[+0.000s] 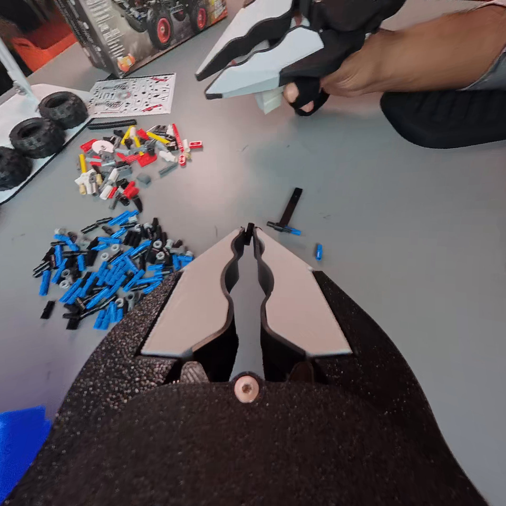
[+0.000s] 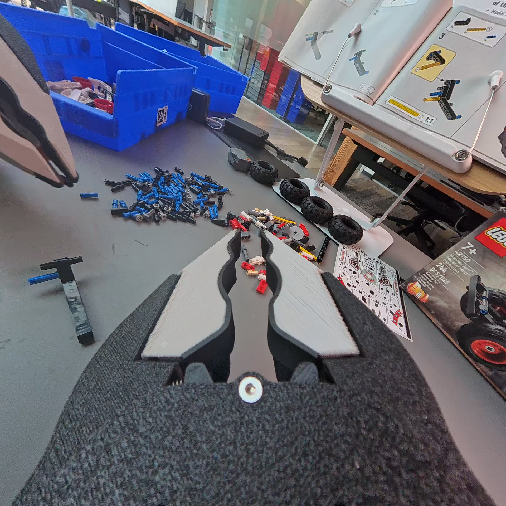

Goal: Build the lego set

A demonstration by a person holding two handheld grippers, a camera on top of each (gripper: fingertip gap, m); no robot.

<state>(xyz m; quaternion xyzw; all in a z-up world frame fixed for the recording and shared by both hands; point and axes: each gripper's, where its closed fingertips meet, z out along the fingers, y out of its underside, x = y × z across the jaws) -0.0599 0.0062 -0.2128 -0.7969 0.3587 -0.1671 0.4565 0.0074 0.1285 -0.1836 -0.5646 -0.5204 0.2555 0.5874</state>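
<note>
My left gripper [image 1: 249, 232] is shut on a small black pin, which sticks out between the fingertips just above the grey table. It also shows at the upper left of the right wrist view [image 2: 67, 180]. A small assembly [image 1: 287, 216], a black beam with a black cross pin and a blue pin, lies just right of it and appears in the right wrist view [image 2: 68, 287]. A loose blue pin [image 1: 318, 252] lies nearby. My right gripper [image 2: 250, 232] is open and empty, hovering over the mixed pile of red, yellow, white and grey parts [image 2: 273, 232].
A pile of blue and black pins [image 1: 109, 268] lies left of my left gripper. Several black tyres [image 2: 315, 208] sit on the base of a booklet stand [image 2: 410, 68]. A sticker sheet [image 2: 372, 290], the set box [image 2: 465, 315] and blue bins [image 2: 123, 82] ring the table. The tips of one gripper are about 15 cm away from the tips of the other.
</note>
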